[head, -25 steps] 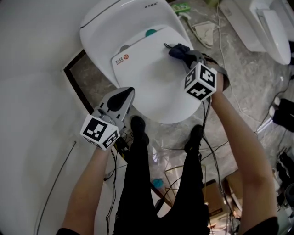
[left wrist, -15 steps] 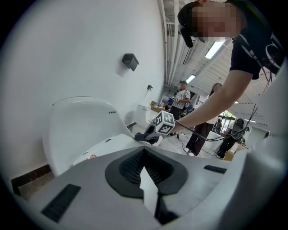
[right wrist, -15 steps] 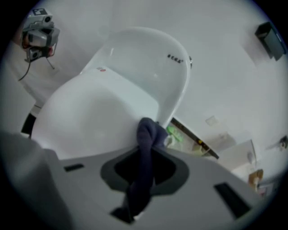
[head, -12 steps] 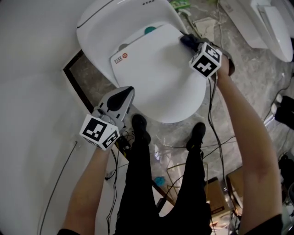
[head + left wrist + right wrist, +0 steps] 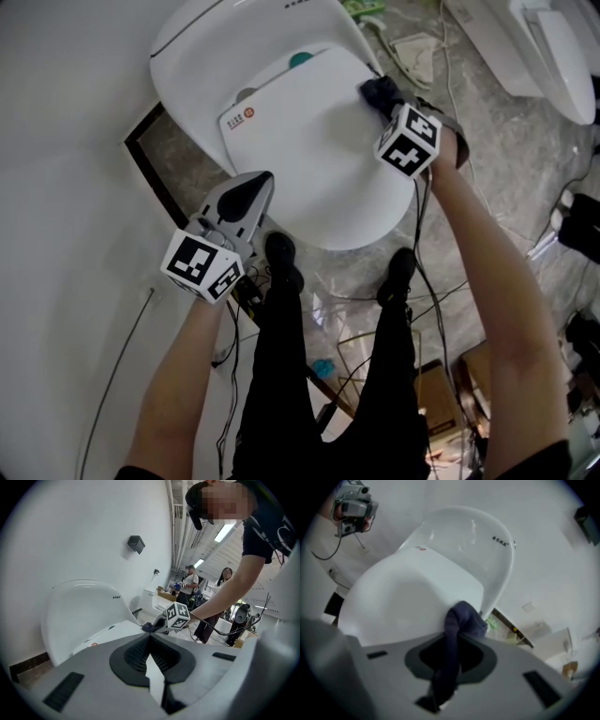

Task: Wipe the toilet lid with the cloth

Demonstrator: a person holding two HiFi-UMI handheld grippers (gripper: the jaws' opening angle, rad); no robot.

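The white toilet lid (image 5: 314,150) lies closed, with a red mark near its back left corner. My right gripper (image 5: 386,105) is shut on a dark blue cloth (image 5: 378,91) and presses it on the lid's back right edge. In the right gripper view the cloth (image 5: 461,620) bunches between the jaws against the lid (image 5: 408,602). My left gripper (image 5: 246,195) hangs shut and empty off the lid's front left, at its edge. In the left gripper view the jaws meet, and beyond them are the lid (image 5: 112,632) and the right gripper's marker cube (image 5: 178,616).
A white wall fills the left side. A dark-framed floor opening (image 5: 155,169) lies beside the toilet base. The person's shoes (image 5: 281,262) stand at the bowl's front. Cables (image 5: 375,328) trail on the marble floor, and another white fixture (image 5: 544,47) sits at the upper right.
My right gripper has dragged the cloth from the lid's middle back out to its right edge, then slightly back and left. The left gripper has stayed put.
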